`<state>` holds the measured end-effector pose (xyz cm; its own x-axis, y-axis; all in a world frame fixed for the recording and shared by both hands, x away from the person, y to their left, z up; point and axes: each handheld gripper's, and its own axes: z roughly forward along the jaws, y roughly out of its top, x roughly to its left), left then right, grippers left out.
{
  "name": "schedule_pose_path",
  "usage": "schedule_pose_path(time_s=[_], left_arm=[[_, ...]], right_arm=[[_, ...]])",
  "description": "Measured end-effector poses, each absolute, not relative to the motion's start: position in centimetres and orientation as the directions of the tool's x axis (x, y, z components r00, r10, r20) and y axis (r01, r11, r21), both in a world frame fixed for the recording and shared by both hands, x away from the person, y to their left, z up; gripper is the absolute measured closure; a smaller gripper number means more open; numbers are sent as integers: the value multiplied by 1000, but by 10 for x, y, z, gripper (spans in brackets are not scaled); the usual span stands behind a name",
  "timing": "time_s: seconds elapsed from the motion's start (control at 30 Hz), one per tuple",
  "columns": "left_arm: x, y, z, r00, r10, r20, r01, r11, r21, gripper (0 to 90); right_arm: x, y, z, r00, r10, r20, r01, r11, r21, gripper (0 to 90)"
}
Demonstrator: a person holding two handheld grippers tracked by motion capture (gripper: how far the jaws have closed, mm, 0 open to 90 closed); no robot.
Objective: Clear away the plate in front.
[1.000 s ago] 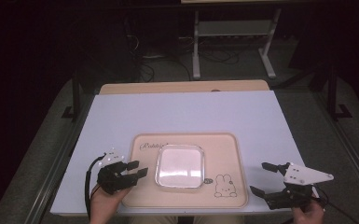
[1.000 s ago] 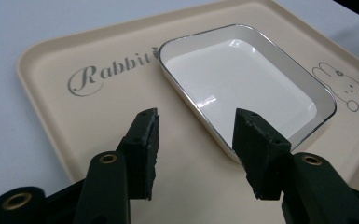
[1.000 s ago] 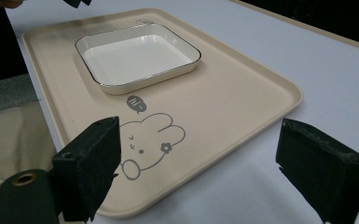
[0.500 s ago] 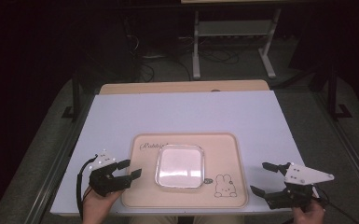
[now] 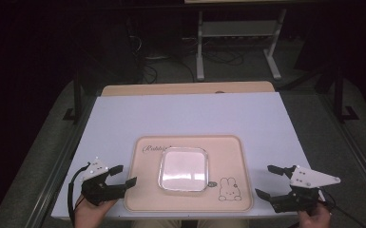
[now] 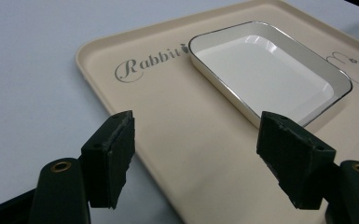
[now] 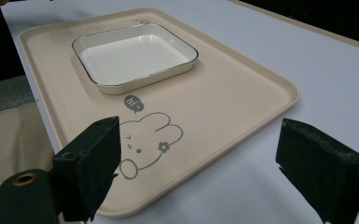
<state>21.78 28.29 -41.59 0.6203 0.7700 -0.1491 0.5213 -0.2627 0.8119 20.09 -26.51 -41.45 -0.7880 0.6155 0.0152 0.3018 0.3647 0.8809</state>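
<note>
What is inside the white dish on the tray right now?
The white dish shows a bare, glossy white bottom in both gripper views; nothing lies in it. It sits on the beige tray. The tray surface under the dish is covered, so that spot cannot be seen.

Beige tray (image 5: 228, 156) w/ grey rabbit print, white dish (image 5: 183, 168), black fingers (image 6: 112, 154).

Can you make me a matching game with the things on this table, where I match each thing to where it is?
Things:
1. white dish
2. rabbit drawing
3. left gripper
4. right gripper

Places:
A. jaws over the tray's left edge
B. printed on the tray, at the dish's near right corner
C. on the white tabletop, right of the tray
D. in the middle of the tray

Pairs: 1-D, 2-B, 3-A, 4-C
</note>
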Motion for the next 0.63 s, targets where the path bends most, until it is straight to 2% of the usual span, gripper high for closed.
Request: schedule_pose_path(time_s=[0.33,0.63], left_arm=[[216,286,-415,607,775,-174,513,-216,831,269],[218,278,-417,629,760,-165,508,-241,827,268]], right_arm=[[201,-265,-415,-788,616,14,302,366,880,131],[201,-264,-415,-791,611,17,305,370,878,131]])
